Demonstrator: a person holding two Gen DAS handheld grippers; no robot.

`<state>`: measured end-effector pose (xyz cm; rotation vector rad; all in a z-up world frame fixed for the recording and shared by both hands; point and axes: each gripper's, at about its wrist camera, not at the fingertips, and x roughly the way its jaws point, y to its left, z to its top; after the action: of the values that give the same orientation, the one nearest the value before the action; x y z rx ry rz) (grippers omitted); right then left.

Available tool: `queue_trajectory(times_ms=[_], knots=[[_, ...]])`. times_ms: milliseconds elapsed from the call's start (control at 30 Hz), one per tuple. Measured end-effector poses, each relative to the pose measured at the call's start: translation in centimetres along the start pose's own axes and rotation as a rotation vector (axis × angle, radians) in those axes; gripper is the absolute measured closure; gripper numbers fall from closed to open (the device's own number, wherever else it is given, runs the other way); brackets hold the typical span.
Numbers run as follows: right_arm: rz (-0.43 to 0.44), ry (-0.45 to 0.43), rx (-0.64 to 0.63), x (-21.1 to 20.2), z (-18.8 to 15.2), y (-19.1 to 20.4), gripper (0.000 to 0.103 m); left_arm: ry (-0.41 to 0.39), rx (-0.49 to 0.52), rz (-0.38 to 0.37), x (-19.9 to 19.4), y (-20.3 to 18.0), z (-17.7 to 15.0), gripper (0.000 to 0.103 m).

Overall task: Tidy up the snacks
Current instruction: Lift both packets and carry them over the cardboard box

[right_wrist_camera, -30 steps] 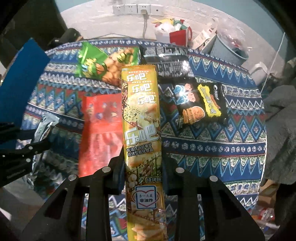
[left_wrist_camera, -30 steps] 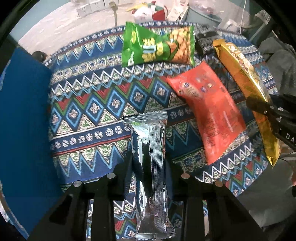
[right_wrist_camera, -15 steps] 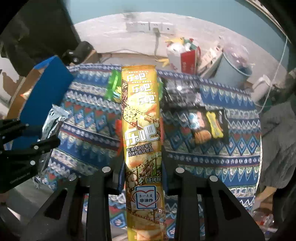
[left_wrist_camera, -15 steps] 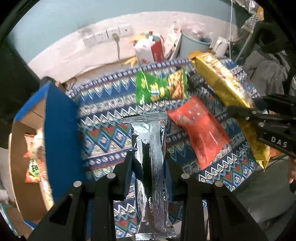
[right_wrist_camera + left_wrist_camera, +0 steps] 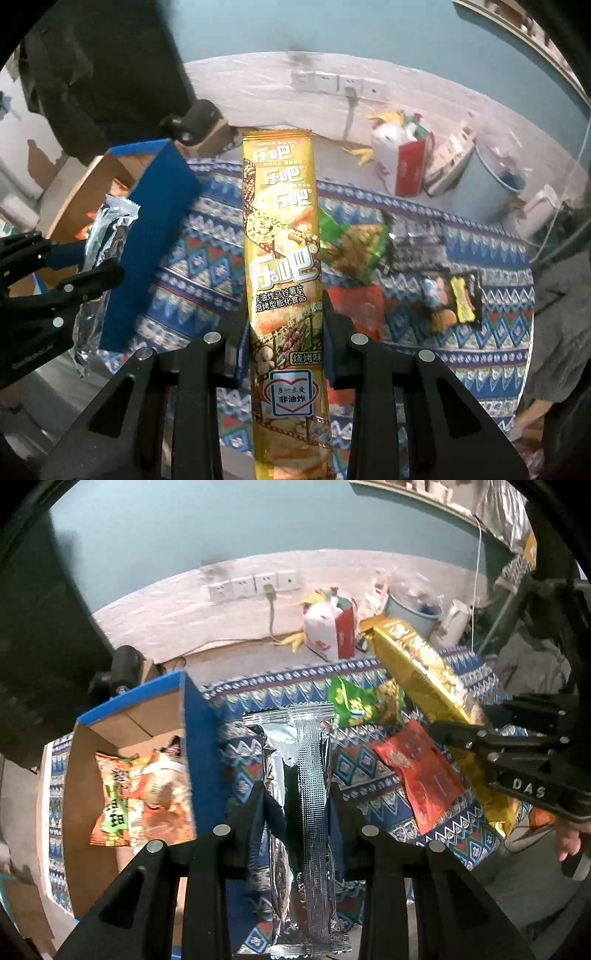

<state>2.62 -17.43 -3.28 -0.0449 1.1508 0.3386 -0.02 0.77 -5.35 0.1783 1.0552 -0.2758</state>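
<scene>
Aloft, both packets clear of the table (image 5: 373, 805), which wears a woven cloth of blue, red and white zigzags. Left hand-held gripper (image 5: 297, 794): black fingers clamped on a long silver pack (image 5: 299, 775), crinkled foil with a ribbed centre seam and serrated top edge, standing upright along the fingers. Right hand-held gripper (image 5: 284, 325): fingers pinched tight on a tall, narrow yellow pack (image 5: 282, 258), glossy film printed with crisps and skewers, also upright. In the left wrist view the same yellow pack (image 5: 424, 672) slants up from the right gripper (image 5: 461, 734); part of a hand (image 5: 570, 838) shows at the right edge. Left of the table, an open box (image 5: 85, 768), brown cardboard inside and blue outside, with a blue flap standing up; soft orange and green bags (image 5: 129, 794) lie in it. On the cloth: a green bag (image 5: 354, 705), a flat red pouch (image 5: 421, 771), and, seen from the right wrist, a small black pack (image 5: 454, 299) with yellow print. Beyond, pale floor, wall sockets (image 5: 255, 585), a white and red carrier bag (image 5: 328, 627).
</scene>
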Motion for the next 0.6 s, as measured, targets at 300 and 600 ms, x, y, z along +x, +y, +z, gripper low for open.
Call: queue_trajectory(times_ms=[300, 600], knots=[[0.040, -0.012, -0.057, 0.6, 2.7, 4.8, 0.074, -0.065, -0.066, 0.041, -2.6, 4.5, -0.6, 0.071], [0.090, 0.000, -0.103, 2.2, 5.3, 10.1, 0.074, -0.073, -0.186, 0.092, -3.0, 11.6, -2.0, 0.071]])
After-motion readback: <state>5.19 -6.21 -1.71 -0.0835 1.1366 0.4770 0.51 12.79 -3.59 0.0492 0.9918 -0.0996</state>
